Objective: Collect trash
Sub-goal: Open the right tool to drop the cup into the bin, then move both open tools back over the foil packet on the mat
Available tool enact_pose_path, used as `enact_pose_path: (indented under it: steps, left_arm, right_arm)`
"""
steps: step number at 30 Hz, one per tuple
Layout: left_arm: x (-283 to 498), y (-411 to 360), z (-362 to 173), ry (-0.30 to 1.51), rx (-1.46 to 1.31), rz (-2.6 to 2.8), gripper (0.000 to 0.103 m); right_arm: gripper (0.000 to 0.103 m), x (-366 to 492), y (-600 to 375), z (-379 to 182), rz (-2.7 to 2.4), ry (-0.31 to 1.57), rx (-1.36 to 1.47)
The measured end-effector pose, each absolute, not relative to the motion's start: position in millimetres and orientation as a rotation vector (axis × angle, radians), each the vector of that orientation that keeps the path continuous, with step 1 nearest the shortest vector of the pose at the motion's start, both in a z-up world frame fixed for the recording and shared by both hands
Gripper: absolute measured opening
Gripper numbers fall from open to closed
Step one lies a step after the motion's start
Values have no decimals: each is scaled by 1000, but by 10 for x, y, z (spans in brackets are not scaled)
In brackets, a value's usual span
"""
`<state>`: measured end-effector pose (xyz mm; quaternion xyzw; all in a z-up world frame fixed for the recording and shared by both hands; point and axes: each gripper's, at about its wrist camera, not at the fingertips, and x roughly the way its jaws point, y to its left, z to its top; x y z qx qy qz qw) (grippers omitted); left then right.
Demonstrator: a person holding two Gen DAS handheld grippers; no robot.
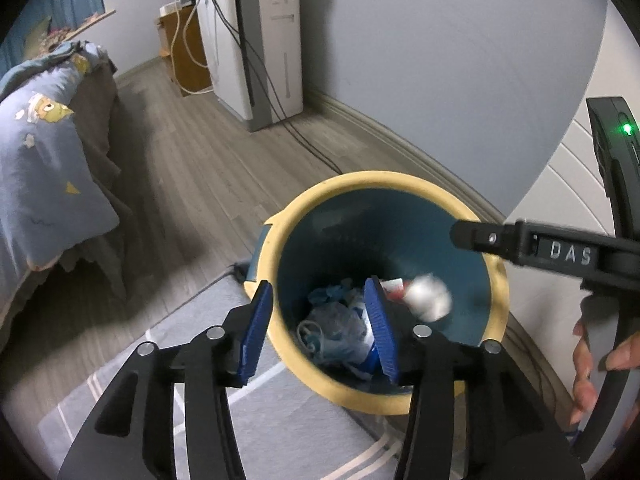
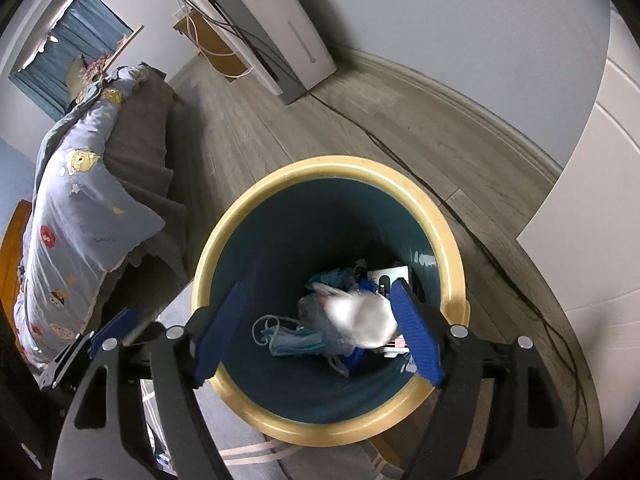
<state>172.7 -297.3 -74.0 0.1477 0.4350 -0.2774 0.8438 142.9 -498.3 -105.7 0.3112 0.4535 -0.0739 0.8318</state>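
We look straight down past our right gripper [image 2: 318, 334], jaws spread wide with nothing pressed between them, into the bin [image 2: 450, 240] with its yellow rim and teal inside. A blurred white wad [image 2: 360, 320] shows above the face mask [image 2: 288, 338] and other trash at the bottom. Our left gripper [image 2: 116, 332] sits at lower left, bed [image 2: 92, 216] beyond.

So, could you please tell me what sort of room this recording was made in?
Most likely a bedroom: a bed with a cartoon-print blue quilt stands beside a wood-look floor, with a white air purifier against the wall and a yellow-rimmed wastebasket.
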Motion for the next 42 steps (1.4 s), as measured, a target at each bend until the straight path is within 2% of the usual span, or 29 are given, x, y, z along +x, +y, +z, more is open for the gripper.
enact_pose_path:
  steps: [2,3,4,5,8,15,28,42]
  left_arm:
    - [1704,-2936,-722,918,311,-585,62]
    - [1686,-2911,-712,914,311,-581,67]
    - [1656,-2876,-687,908,307,-575,77]
    - [1630,-2846,-665,903,299,-574,84]
    - [1534,-2694,-578,895,243,-582,93]
    - [1266,-2128,-383,899,186,-516,95]
    - [512,-644,-37,816,237,-283,97]
    - [416,167,-248,849,135,-219,97]
  right_arm:
    - [83,1425,-4990,-1044,-161,963,660]
    - [90,1423,-4993,-1036,-160,964,660]
    - [96,1418,-4997,-1011,-163,957,656]
    - [98,1410,-4997,-982,-173,949,647]
    - [97,1403,-4974,-899,-185,938,627]
    - [97,1401,-4691,-716,-172,963,492]
    - [97,1032,-3452,-215,49,942,317]
    - [97,1022,-2465,-526,160,1080,305]
